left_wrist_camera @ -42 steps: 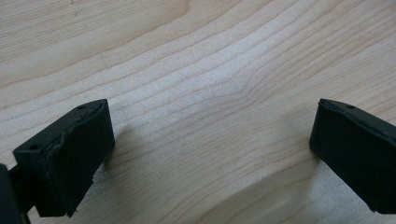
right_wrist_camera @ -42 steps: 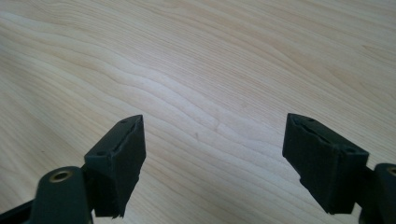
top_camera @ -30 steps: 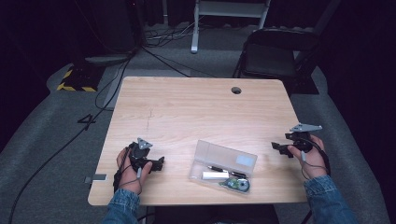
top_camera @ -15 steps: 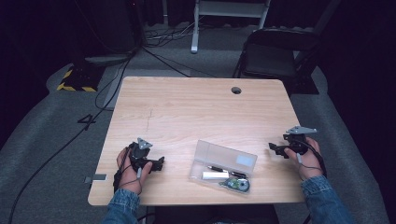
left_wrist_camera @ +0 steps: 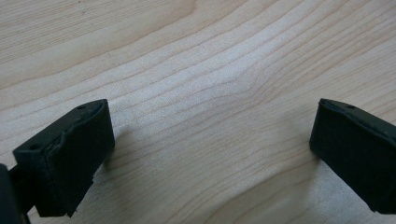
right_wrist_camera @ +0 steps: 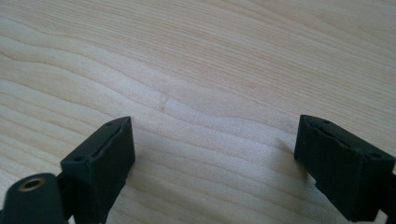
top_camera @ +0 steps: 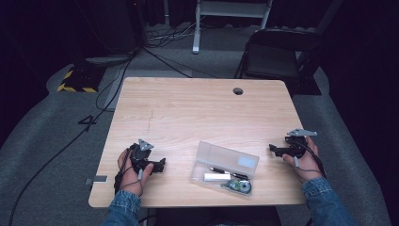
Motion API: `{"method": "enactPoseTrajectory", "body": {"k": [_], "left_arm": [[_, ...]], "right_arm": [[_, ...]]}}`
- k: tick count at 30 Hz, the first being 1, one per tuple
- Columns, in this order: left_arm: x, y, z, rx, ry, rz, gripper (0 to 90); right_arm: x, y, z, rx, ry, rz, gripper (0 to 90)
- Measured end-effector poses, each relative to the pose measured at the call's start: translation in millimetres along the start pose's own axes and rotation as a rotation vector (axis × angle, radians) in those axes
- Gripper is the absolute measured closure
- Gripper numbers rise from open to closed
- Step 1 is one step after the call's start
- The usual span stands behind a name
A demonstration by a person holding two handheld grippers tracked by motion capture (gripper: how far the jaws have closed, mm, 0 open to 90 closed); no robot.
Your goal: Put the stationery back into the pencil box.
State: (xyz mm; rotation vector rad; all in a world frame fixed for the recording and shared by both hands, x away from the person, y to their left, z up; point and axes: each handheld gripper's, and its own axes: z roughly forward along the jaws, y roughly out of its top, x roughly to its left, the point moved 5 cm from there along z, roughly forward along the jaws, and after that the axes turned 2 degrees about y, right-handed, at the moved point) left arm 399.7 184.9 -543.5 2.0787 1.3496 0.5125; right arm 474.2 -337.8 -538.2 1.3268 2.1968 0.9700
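A dim recording studio or lab: black curtains are surrounding a wooden table, cables are trailing over grey carpet, hazard tape is showing.

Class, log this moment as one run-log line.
left tongs: open, on table | right tongs: open, empty | clear case: between them, untouched | table: wood

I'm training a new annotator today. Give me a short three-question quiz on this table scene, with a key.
1. True or false: the left gripper is shut on a pen.
2. Which is nearer the clear plastic case: (a) the tape roll or (b) the round hole in the table?
3. What lies between each gripper's jaws in the gripper views?

Key
1. False: its jaws stand wide apart and hold nothing.
2. (a): the roll lies right beside the case at the table's near edge.
3. Bare wood; the right gripper is open too.
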Motion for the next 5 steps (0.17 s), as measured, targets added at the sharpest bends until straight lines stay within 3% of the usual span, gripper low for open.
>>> {"method": "enactPoseTrajectory", "body": {"k": [5], "left_arm": [[0.0, 0.0, 0.0, 0.000, 0.000, 0.000, 0.3]], "right_arm": [[0.0, 0.0, 0.1, 0.000, -0.001, 0.000, 12.6]]}}
